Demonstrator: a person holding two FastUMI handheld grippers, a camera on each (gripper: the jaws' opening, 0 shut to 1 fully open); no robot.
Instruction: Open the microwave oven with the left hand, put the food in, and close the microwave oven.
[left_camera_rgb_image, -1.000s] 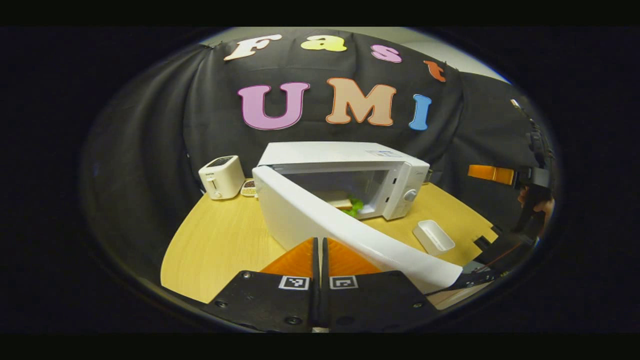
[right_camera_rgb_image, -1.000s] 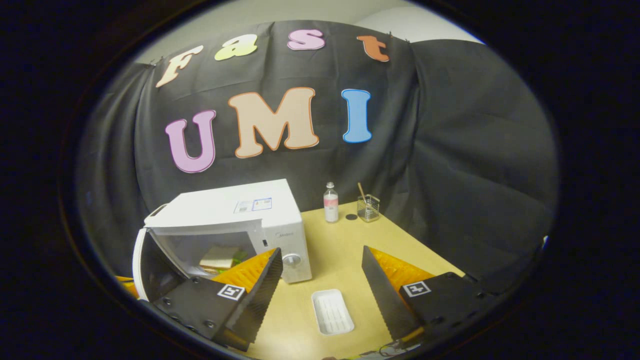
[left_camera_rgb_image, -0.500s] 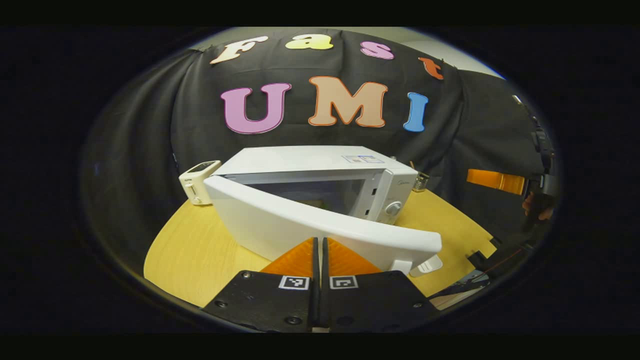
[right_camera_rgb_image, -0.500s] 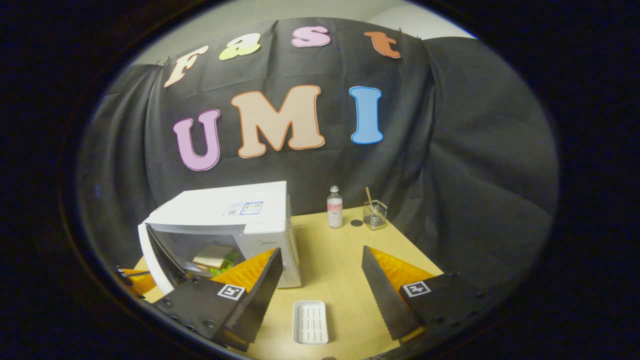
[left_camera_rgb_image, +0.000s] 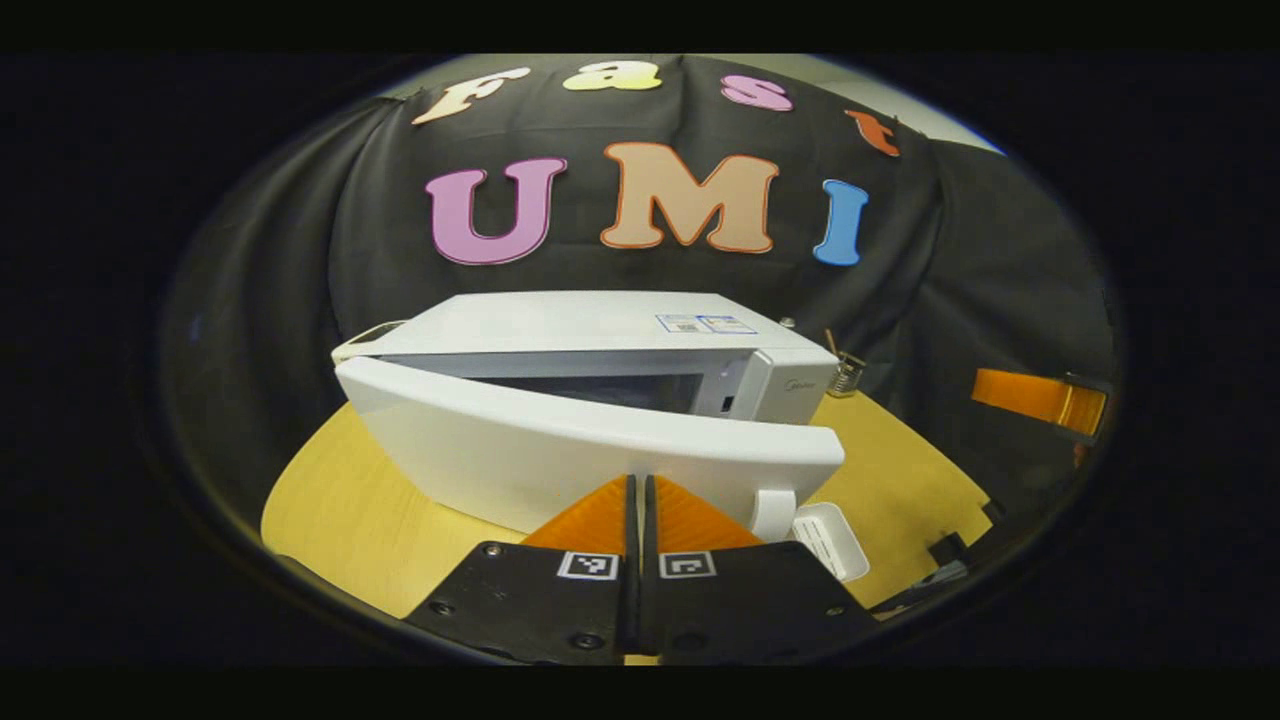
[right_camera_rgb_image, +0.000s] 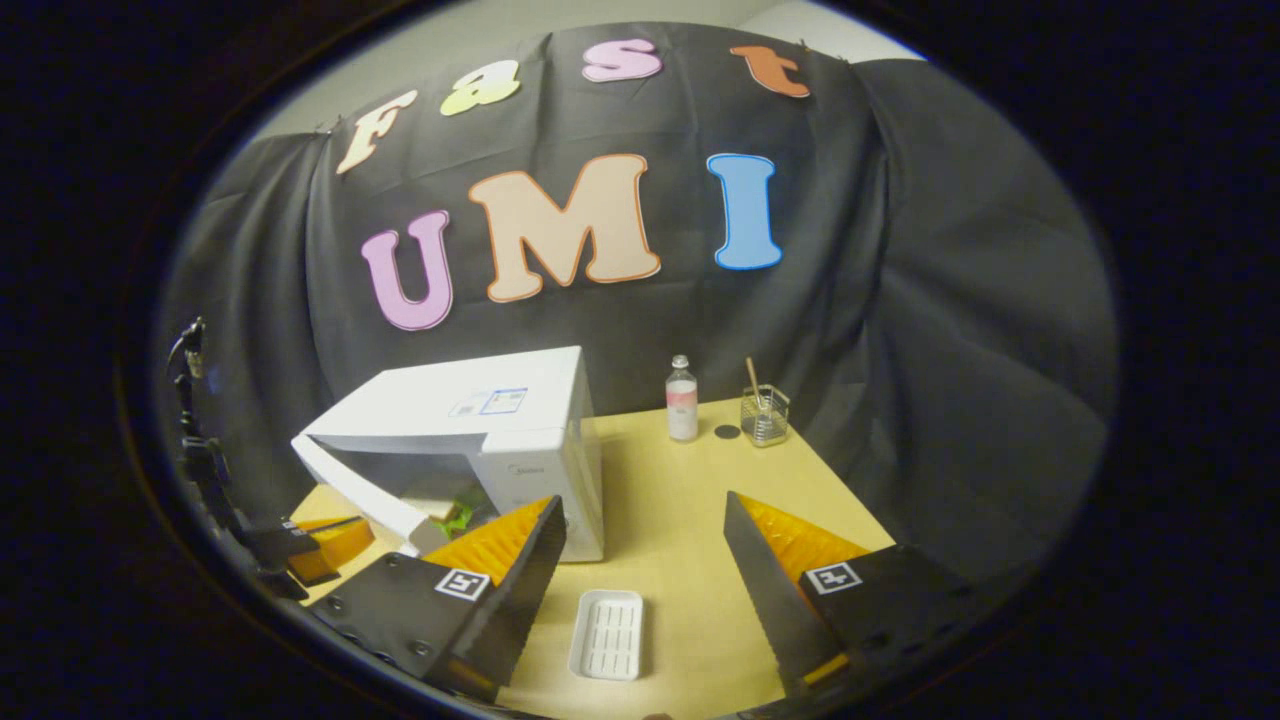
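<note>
The left gripper (left_camera_rgb_image: 640, 500) has its two fingers pressed together with nothing between them, their tips against or just short of the outer face of the white microwave door (left_camera_rgb_image: 560, 450); the view is too close to tell contact. That door stands ajar at a narrow angle, hinged at the oven's left side, its free edge swung out toward the camera and a dark gap open along its top. The white box-shaped microwave oven (right_camera_rgb_image: 470, 420) sits on the round light wooden table (right_camera_rgb_image: 690, 500) with its long axis across the table and its front facing the grippers.

The right gripper (right_camera_rgb_image: 645, 545) holds its fingers wide apart and empty above the table. Between them lies one empty white rectangular plastic tray (right_camera_rgb_image: 607, 635), its long axis running away from the camera. Through the door gap the food (right_camera_rgb_image: 445, 510), one sandwich with green leaves, lies inside the oven.

At the table's far edge stand one clear bottle with a pink label (right_camera_rgb_image: 682, 400), one small dark round disc (right_camera_rgb_image: 727, 432) and one clear glass holder with a wooden stick (right_camera_rgb_image: 765, 415).
</note>
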